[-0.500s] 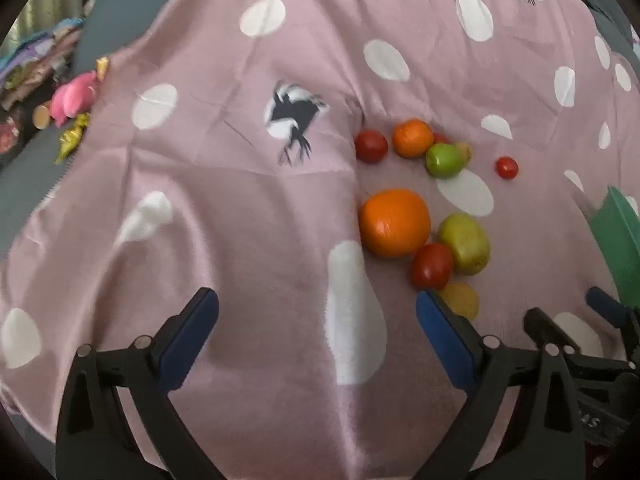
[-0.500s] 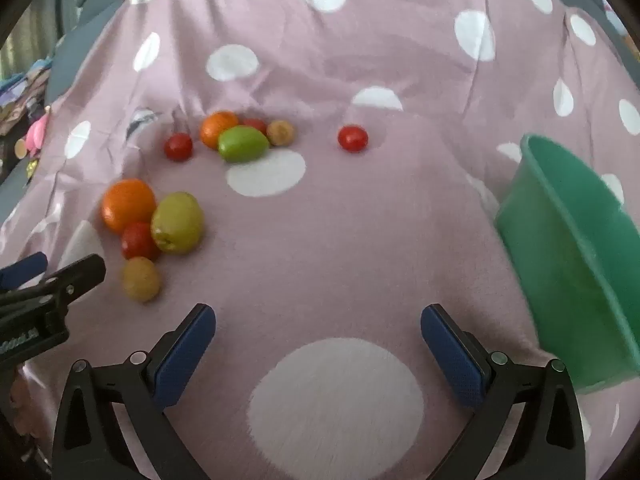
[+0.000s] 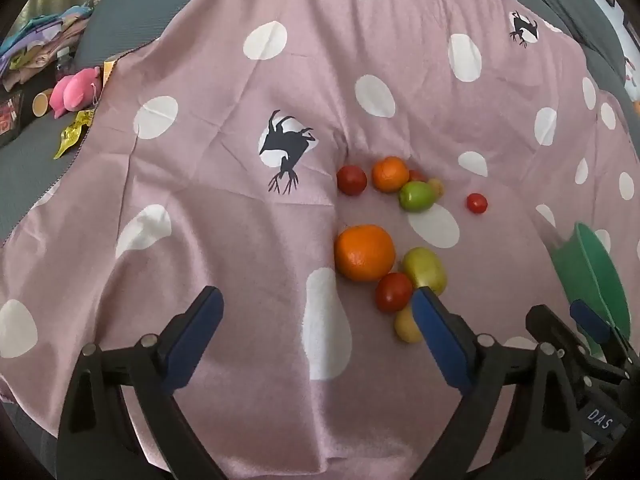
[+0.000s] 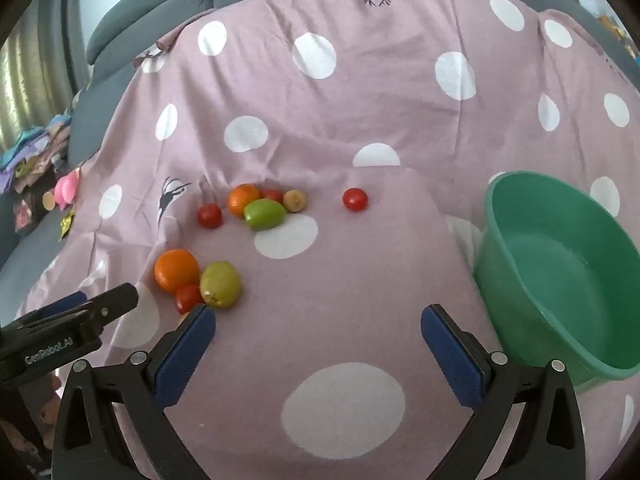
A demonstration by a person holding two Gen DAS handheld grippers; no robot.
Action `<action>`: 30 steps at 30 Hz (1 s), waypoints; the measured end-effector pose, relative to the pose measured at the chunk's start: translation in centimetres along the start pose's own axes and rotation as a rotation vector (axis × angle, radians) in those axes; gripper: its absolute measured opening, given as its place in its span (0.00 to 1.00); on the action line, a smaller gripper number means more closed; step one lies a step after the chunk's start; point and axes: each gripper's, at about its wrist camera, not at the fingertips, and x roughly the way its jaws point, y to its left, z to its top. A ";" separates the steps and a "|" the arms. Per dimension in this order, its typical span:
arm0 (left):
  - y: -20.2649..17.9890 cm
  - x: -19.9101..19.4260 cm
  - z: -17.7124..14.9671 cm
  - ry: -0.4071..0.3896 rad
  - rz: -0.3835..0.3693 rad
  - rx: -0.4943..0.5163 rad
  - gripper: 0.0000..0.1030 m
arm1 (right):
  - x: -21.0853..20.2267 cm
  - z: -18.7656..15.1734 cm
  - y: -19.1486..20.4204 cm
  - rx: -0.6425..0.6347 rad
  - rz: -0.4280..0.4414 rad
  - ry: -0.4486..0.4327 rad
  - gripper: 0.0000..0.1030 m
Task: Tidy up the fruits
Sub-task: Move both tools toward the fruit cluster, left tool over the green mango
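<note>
Fruits lie on a pink polka-dot cloth. The near group holds a large orange, a yellow-green fruit, a red tomato and a small yellow fruit. The far group holds a tomato, a small orange, a green fruit and a lone small tomato. A green basin stands at the right. My left gripper is open and empty, just short of the near group. My right gripper is open and empty over bare cloth, left of the basin.
The cloth covers a grey sofa. A pink plush toy, a paper cup and a yellow wrapper lie off the cloth's left edge. Folded clothes are piled at the far left.
Both views have tilted up and drawn back a little, so more of the sofa back shows. The fruits and the basin have not moved. Both grippers stay open.
</note>
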 end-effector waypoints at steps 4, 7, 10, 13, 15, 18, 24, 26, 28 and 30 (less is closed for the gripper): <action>-0.6 -0.9 1.7 0.004 -0.015 -0.004 0.91 | -1.5 1.6 0.0 0.030 -0.029 0.000 1.00; -1.5 -1.7 3.8 0.004 -0.011 -0.001 0.90 | -2.6 4.6 0.2 0.036 -0.070 0.020 1.00; -2.6 -2.1 5.7 -0.014 0.027 0.032 0.90 | -3.7 7.0 -0.2 0.070 -0.106 0.028 1.00; -3.5 -1.1 7.2 0.011 -0.012 0.055 0.90 | -3.8 8.6 -0.6 0.083 -0.100 0.011 1.00; -3.7 -0.1 7.6 0.038 -0.020 0.057 0.88 | -2.6 9.4 -1.5 0.111 -0.083 0.032 1.00; -4.7 1.3 6.6 0.032 -0.019 0.078 0.78 | -1.2 8.5 -2.6 0.153 -0.100 0.045 1.00; -6.6 3.2 4.6 0.056 -0.102 0.109 0.58 | 0.8 6.3 -4.8 0.275 -0.050 0.108 0.97; -7.6 3.6 4.3 0.056 -0.138 0.134 0.57 | 0.5 6.2 -4.6 0.260 -0.057 0.091 0.97; -8.2 4.5 3.9 0.076 -0.124 0.145 0.57 | 0.2 6.1 -4.4 0.253 -0.049 0.079 0.97; -8.2 5.5 3.8 0.121 -0.119 0.132 0.57 | 0.0 6.0 -4.4 0.250 -0.035 0.067 0.97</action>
